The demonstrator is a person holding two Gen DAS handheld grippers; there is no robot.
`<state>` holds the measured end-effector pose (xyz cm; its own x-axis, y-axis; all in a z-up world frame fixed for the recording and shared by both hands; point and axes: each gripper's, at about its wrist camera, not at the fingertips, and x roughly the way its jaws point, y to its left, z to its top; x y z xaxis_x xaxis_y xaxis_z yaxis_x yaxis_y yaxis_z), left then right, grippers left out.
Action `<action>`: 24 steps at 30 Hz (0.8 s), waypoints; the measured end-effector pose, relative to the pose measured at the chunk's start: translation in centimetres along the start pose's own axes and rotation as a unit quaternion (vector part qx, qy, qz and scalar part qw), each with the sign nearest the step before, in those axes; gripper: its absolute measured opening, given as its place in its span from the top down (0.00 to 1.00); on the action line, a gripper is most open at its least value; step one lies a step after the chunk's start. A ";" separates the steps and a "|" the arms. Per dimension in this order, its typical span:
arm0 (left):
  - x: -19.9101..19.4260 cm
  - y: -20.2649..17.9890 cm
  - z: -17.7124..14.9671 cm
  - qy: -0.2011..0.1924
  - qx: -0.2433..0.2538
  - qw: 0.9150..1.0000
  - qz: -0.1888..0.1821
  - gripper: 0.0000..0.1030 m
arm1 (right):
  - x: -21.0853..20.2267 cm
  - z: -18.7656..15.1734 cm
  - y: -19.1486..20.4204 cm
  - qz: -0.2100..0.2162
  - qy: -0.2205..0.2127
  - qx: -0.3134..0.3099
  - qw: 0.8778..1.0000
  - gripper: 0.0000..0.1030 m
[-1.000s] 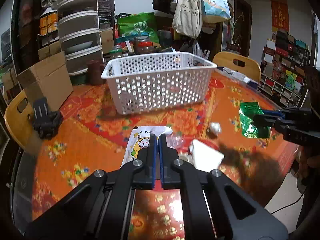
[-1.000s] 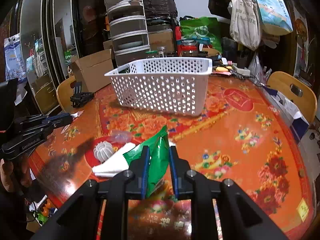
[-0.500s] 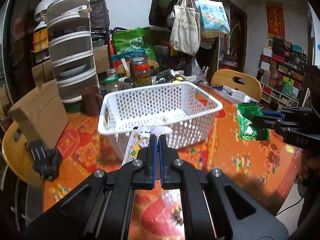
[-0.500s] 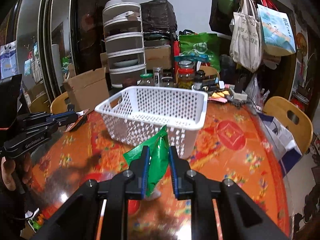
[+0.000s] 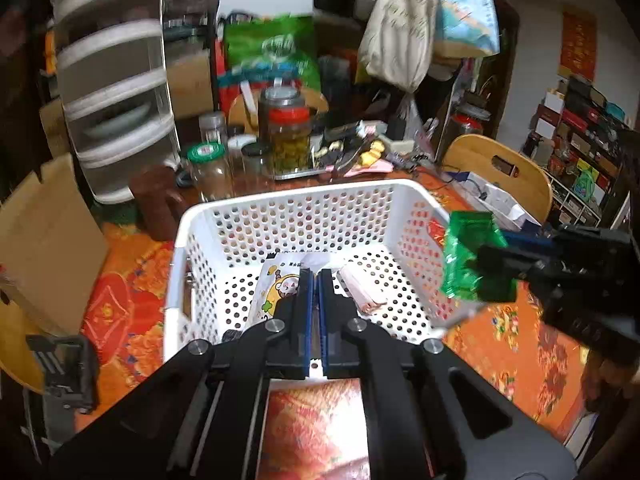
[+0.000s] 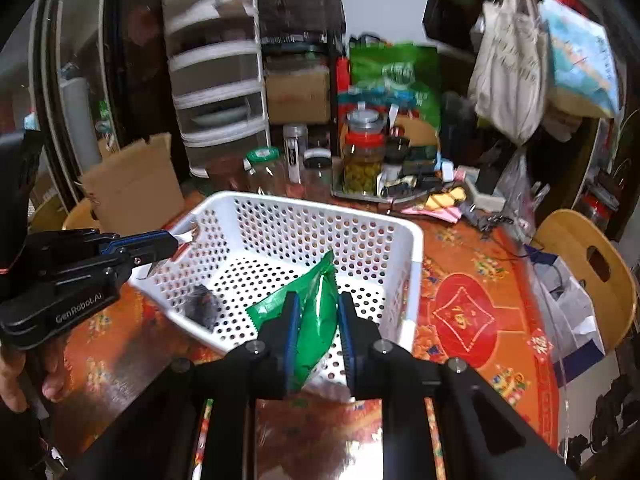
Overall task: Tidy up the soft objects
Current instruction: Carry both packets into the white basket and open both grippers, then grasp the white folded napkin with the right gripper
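A white perforated basket [image 5: 182,264] stands on the red flowered table; it also shows in the right wrist view [image 6: 412,264]. My left gripper [image 5: 315,280] is shut on a white snack packet with a cartoon print [image 5: 276,288] and holds it over the basket's inside. My right gripper [image 6: 317,312] is shut on a green foil packet [image 6: 316,312] above the basket's near side; the same packet shows at the basket's right rim in the left wrist view [image 5: 466,256]. A pinkish packet [image 5: 362,290] and a dark fuzzy object [image 6: 202,304] lie in the basket.
Jars [image 5: 290,140] and clutter crowd the table behind the basket. A cardboard box [image 5: 44,240] stands at the left, a plastic drawer tower [image 6: 218,92] behind it. Wooden chairs [image 6: 588,264] ring the table. A black holder [image 5: 66,364] sits at the left edge.
Both grippers have risen from the table and moved forward over the basket, each carrying its packet. The basket now fills the view from above.
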<state>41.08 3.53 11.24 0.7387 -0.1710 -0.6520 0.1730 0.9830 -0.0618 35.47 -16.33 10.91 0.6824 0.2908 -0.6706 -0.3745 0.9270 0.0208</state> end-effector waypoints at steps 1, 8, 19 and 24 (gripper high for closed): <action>1.4 0.4 0.4 0.013 -0.009 1.000 0.000 0.98 | 1.0 0.3 -0.2 -0.001 0.009 0.002 1.000 0.83; 7.7 2.3 0.9 0.068 -0.041 0.997 0.010 0.98 | 8.2 1.2 0.0 -0.014 0.072 -0.012 0.997 0.83; 10.0 4.1 0.5 0.061 -0.084 0.994 -0.029 0.63 | 11.5 2.0 -0.2 0.015 0.094 0.013 0.995 0.63; 4.4 3.4 0.0 0.014 -0.061 0.998 -0.004 0.30 | 7.1 1.7 -0.5 0.001 0.057 0.014 0.998 0.29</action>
<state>44.95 6.10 8.14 0.7190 -0.1786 -0.6717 0.0967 0.9827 -0.1578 41.59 -14.37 7.39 0.6050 0.2642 -0.7511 -0.3570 0.9332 0.0407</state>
